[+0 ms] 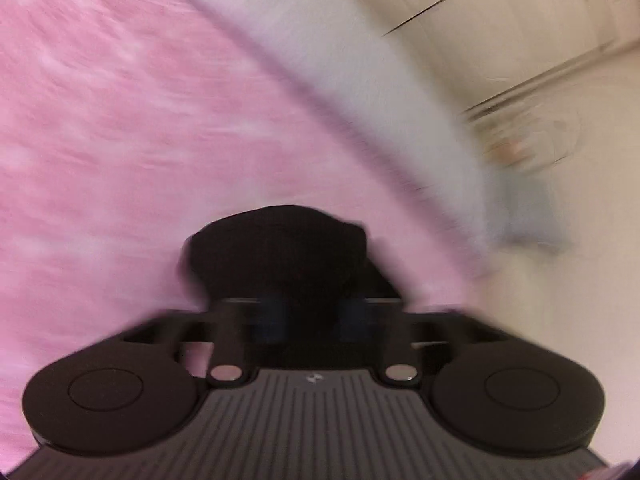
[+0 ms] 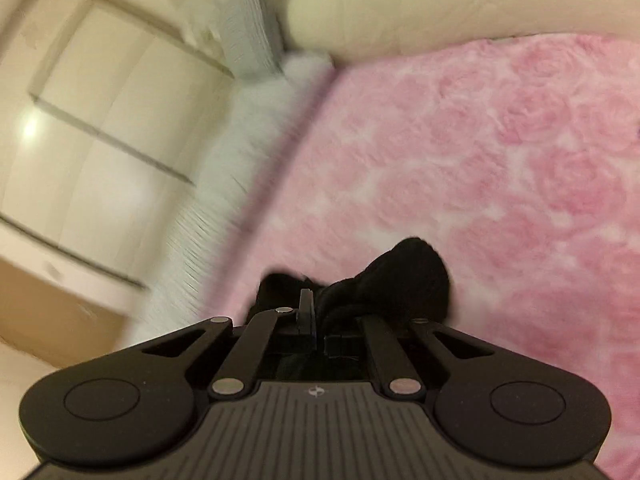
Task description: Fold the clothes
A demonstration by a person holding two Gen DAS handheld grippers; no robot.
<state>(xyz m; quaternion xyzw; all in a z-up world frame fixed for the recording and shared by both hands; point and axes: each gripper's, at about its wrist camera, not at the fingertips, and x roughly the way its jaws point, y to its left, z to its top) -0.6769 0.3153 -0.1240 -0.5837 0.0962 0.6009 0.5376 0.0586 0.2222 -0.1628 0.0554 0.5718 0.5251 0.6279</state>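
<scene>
We see a black garment [image 2: 404, 276] bunched over the pink blanket [image 2: 500, 168], its cloth pinched in the fully closed right gripper [image 2: 310, 312]. In the left view more black cloth [image 1: 280, 256] sits between the spread fingers of the left gripper [image 1: 308, 320]; blur hides whether the pads press it, so we cannot tell if it is held. A white fluffy edge [image 2: 256, 132] borders the blanket, beside a cream cabinet [image 2: 104, 128] and a pillow [image 2: 400, 12]
</scene>
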